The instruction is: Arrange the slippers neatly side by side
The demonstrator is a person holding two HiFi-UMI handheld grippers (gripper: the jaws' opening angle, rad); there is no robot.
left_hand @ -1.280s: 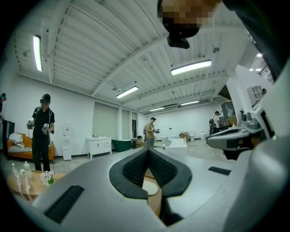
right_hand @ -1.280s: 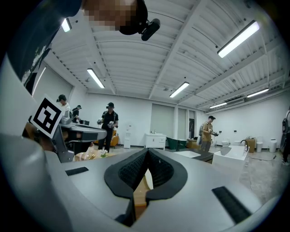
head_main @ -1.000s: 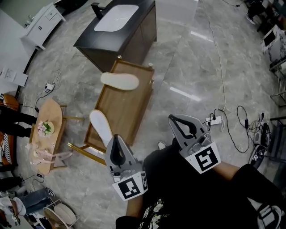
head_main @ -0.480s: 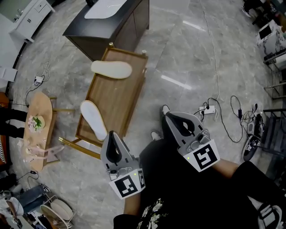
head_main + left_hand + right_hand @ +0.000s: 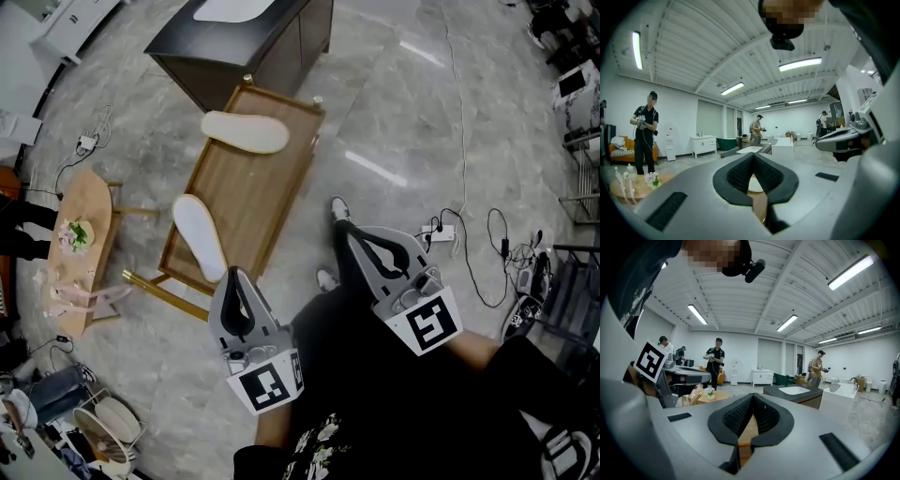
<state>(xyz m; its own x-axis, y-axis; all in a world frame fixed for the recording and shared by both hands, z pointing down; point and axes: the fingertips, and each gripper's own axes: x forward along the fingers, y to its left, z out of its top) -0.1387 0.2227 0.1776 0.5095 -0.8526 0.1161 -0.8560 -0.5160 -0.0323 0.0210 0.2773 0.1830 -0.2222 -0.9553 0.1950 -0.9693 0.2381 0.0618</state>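
White far slipper (image 5: 246, 132): lies crosswise at the far end of the desk (image 5: 258, 192), its length along the far edge, nearer the far left corner.
Near slipper (image 5: 199, 237): also white, lies lengthwise on the left edge by the near left corner, one end pointing toward the near edge.
Pair: well apart, roughly at right angles to each other, bare wood between them, not side by side.
Desk: low, oblong, pale wood with a raised rim; only the two slippers lie on it.
Left gripper (image 5: 232, 274): in the head view its tip shows just off the desk's near edge, near the near slipper but not touching it.
Left fingers (image 5: 736, 173): closed on each other, black pads meeting at the tip, nothing between them; wood and a bit of white show through the gap lower down.
Right gripper (image 5: 347, 232): held over the floor (image 5: 403, 131) off the desk's right edge, well apart from both slippers.
Right fingers (image 5: 733, 418): closed tip to tip, empty.
Cabinet (image 5: 272, 42): dark, with a white basin (image 5: 230, 7) in its top, just beyond the desk's far end.
Side table (image 5: 82, 253): small, wooden, left of the desk, carrying flowers (image 5: 73, 234).
Floor: grey marble, glossy; a power strip (image 5: 439, 234) with trailing cables lies to the right.
Background: several people stand in the hall in both gripper views.
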